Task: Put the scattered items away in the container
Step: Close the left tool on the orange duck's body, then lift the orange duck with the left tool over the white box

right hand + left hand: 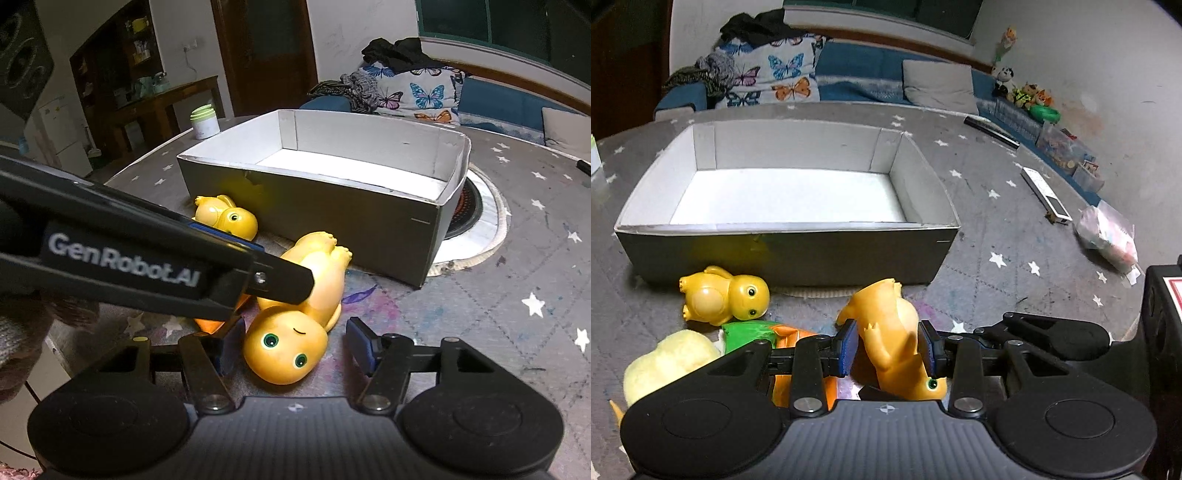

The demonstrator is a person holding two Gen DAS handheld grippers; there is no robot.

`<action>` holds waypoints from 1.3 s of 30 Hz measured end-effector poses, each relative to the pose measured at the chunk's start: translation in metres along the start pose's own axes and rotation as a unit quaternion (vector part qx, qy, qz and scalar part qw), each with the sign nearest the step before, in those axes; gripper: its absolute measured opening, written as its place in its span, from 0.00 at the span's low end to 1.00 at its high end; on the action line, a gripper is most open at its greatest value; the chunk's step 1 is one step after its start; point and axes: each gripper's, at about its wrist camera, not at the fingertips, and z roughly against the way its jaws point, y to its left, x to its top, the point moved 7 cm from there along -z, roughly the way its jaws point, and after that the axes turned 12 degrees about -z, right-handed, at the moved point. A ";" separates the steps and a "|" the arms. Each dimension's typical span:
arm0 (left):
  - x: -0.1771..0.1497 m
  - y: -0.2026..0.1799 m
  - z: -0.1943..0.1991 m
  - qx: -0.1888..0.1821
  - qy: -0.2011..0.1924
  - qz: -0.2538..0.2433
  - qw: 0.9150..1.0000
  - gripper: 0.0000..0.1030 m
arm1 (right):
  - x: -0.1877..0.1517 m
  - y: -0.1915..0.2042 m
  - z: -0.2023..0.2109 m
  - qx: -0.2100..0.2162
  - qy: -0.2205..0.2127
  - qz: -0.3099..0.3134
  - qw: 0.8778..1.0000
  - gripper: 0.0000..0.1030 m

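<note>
An orange rubber figure [890, 321] lies on its back on the grey star-patterned table, feet toward the box. My left gripper [888, 345] straddles its body; the blue pads stand close on both sides, with a thin gap on the left, so it is open. In the right wrist view, my right gripper [295, 350] is open around the figure's head [284, 354], with gaps on both sides. The left gripper's finger [280, 280] crosses the figure's torso. A smaller yellow figure [727, 295] lies by the front wall of the empty white-lined box [786, 240].
A green and orange toy [750, 330] and a pale yellow plush [665, 365] lie at the left. To the right are a white remote [1045, 192], a black remote [991, 131] and a plastic bag [1108, 236]. A white jar [204, 122] stands behind the box.
</note>
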 end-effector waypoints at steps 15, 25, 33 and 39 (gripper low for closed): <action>0.003 0.002 -0.002 -0.023 -0.001 0.022 0.999 0.36 | 0.002 0.003 0.001 0.008 -0.001 -0.005 1.000 0.50; 0.044 0.003 0.032 -0.017 -0.059 0.017 0.998 0.35 | 0.034 0.008 0.029 0.011 -0.045 0.003 0.999 0.50; 0.107 0.024 0.012 -0.017 -0.082 -0.001 0.996 0.35 | 0.100 -0.001 0.024 -0.008 -0.072 0.005 0.997 0.50; 0.129 0.055 -0.034 -0.054 -0.055 0.026 0.997 0.34 | 0.135 -0.025 -0.017 -0.023 -0.035 -0.025 0.999 0.50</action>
